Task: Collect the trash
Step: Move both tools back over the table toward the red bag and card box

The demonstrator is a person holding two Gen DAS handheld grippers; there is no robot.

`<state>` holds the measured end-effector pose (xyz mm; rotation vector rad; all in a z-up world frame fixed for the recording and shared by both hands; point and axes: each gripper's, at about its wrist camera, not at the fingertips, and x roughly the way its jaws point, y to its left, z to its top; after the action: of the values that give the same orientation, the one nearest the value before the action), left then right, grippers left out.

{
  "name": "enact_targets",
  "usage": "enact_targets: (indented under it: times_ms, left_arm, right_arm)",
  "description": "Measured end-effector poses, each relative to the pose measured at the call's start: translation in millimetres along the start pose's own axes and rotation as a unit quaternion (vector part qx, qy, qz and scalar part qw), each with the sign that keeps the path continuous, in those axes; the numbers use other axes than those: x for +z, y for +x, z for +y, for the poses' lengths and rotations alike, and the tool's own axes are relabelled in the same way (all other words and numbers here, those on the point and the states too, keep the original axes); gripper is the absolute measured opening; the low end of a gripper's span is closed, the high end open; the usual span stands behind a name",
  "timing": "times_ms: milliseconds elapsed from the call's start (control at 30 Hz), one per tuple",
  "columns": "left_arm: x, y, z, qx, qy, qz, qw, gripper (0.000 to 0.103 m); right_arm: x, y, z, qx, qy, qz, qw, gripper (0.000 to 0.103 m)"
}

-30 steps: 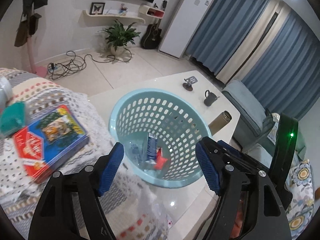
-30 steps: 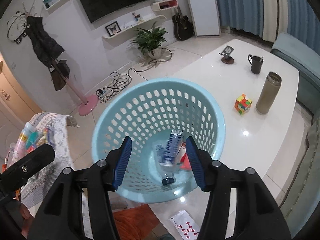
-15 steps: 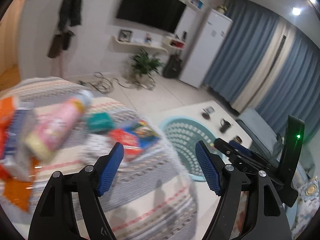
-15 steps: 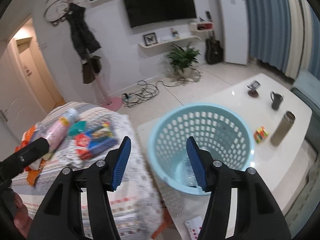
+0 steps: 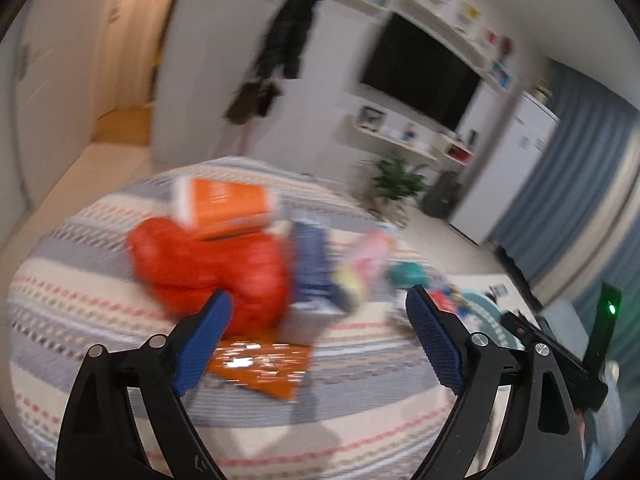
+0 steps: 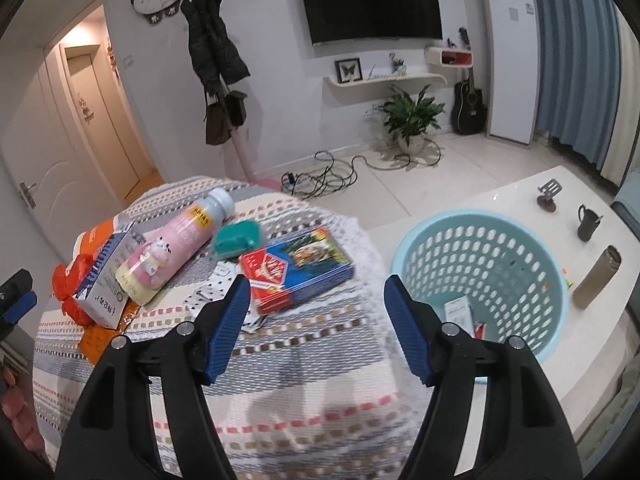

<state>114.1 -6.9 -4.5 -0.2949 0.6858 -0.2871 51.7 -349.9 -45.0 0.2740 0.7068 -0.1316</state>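
Note:
Trash lies on a striped cloth (image 6: 304, 364): a pink bottle (image 6: 176, 244), a white and blue carton (image 6: 104, 276), a crumpled red bag (image 5: 208, 264), an orange box (image 5: 224, 204), a teal object (image 6: 236, 238) and a red and blue box (image 6: 298, 270). A flat orange wrapper (image 5: 260, 364) lies near the left fingers. A light blue basket (image 6: 480, 272) stands at the right with some trash inside. My left gripper (image 5: 318, 344) is open and empty above the cloth, near the red bag. My right gripper (image 6: 316, 328) is open and empty, just short of the red and blue box.
The basket stands on a white table (image 6: 516, 196) with a black mug (image 6: 586, 222), a brown flask (image 6: 596, 278) and a small stand (image 6: 548, 194). A coat rack (image 6: 224, 80), cables (image 6: 320, 174) and a plant (image 6: 412, 116) are on the floor behind.
Both grippers swung left, away from the basket and over the cloth with the trash. The left view is blurred by motion. Both stayed open and empty.

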Motion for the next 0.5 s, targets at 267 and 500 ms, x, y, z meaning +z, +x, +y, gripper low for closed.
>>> enact_targets:
  times_ms: [267, 500]
  left_arm:
    - [8, 27, 69, 0.025, -0.09, 0.041, 0.9948, 0.085]
    - [20, 61, 85, -0.007, -0.159, 0.07, 0.9848, 0.085]
  right_arm:
    - [-2, 20, 22, -0.001, -0.015, 0.02, 1.0, 0.066]
    - [-3, 32, 27, -0.009, -0.029, 0.034, 0.999, 0.066]
